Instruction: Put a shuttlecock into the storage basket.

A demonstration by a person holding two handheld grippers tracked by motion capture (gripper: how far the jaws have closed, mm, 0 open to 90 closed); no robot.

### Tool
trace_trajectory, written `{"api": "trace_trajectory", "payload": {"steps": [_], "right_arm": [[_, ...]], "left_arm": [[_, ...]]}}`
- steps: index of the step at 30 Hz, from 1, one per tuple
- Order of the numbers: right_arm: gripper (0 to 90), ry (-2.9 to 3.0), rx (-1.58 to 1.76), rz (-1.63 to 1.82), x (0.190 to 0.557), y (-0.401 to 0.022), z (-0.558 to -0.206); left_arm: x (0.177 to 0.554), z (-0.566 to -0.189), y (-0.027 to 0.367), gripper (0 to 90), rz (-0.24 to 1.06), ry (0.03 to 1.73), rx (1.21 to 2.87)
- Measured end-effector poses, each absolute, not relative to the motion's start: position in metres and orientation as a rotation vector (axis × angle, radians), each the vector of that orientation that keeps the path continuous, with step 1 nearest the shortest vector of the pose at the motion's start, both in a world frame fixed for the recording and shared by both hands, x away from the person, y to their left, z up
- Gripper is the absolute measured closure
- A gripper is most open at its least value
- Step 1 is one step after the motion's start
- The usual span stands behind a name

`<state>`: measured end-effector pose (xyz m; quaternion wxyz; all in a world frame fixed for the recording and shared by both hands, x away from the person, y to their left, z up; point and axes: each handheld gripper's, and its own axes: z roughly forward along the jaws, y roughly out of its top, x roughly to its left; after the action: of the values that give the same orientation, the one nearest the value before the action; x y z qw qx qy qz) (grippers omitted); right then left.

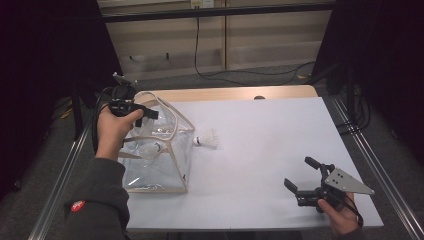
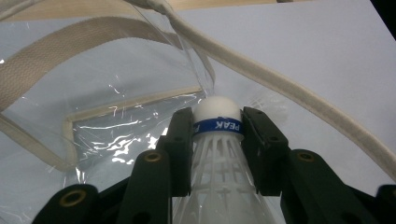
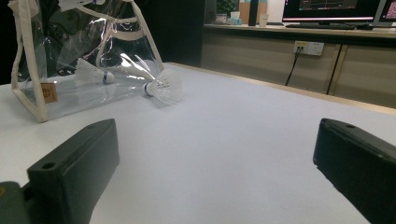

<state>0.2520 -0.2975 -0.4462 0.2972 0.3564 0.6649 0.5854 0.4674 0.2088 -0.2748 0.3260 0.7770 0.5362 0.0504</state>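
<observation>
My left gripper (image 2: 217,127) is shut on the cork end of a white shuttlecock (image 2: 218,154) with a blue band. It hovers over the open top of a clear plastic bag (image 1: 160,165) with beige trim, at the table's left (image 1: 150,114). A second shuttlecock (image 3: 93,74) lies inside the bag (image 3: 70,93). A third shuttlecock (image 1: 207,140) rests on the white table just right of the bag; it is also in the right gripper view (image 3: 163,87). My right gripper (image 1: 299,172) stands open near the front right, nothing between its jaws (image 3: 217,140).
The bag's beige strap (image 2: 280,84) loops across in front of the left gripper. The white table (image 1: 270,135) has a wooden strip along its far edge. Metal rails (image 1: 370,155) run along both sides, and cables (image 1: 215,75) lie on the floor behind.
</observation>
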Motion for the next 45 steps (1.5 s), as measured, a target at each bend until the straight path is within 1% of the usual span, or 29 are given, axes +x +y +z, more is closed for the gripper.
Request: {"api": "trace_trajectory", "payload": {"steps": [15,18,20,22,27,38,45], "right_arm": [[0.3,1.771,0.939,1.555,0.251,-0.297,-0.445],[0.3,1.77,0.94,1.556,0.251,-0.297,-0.445],[0.3,1.768,0.944,1.56,0.25,-0.296,-0.445],[0.3,1.773,0.933,1.552,0.251,-0.297,-0.445],[0.3,1.772,0.937,1.552,0.25,-0.297,-0.445],[0.3,1.769,0.934,1.549,0.25,-0.298,-0.445],[0.3,1.768,0.933,1.55,0.249,-0.298,-0.445]], "left_arm": [[0.466,-0.278,0.208,63.6,0.127,1.41,2.039],[0.466,-0.28,0.207,62.8,0.108,1.409,2.05],[0.466,-0.28,0.207,60.4,0.11,1.412,2.048],[0.466,-0.28,0.207,55.1,0.116,1.416,2.042],[0.465,-0.279,0.207,55.3,0.117,1.408,2.047],[0.46,-0.269,0.204,46.2,0.114,1.381,2.048],[0.457,-0.259,0.202,43.6,0.116,1.359,2.058]]}}
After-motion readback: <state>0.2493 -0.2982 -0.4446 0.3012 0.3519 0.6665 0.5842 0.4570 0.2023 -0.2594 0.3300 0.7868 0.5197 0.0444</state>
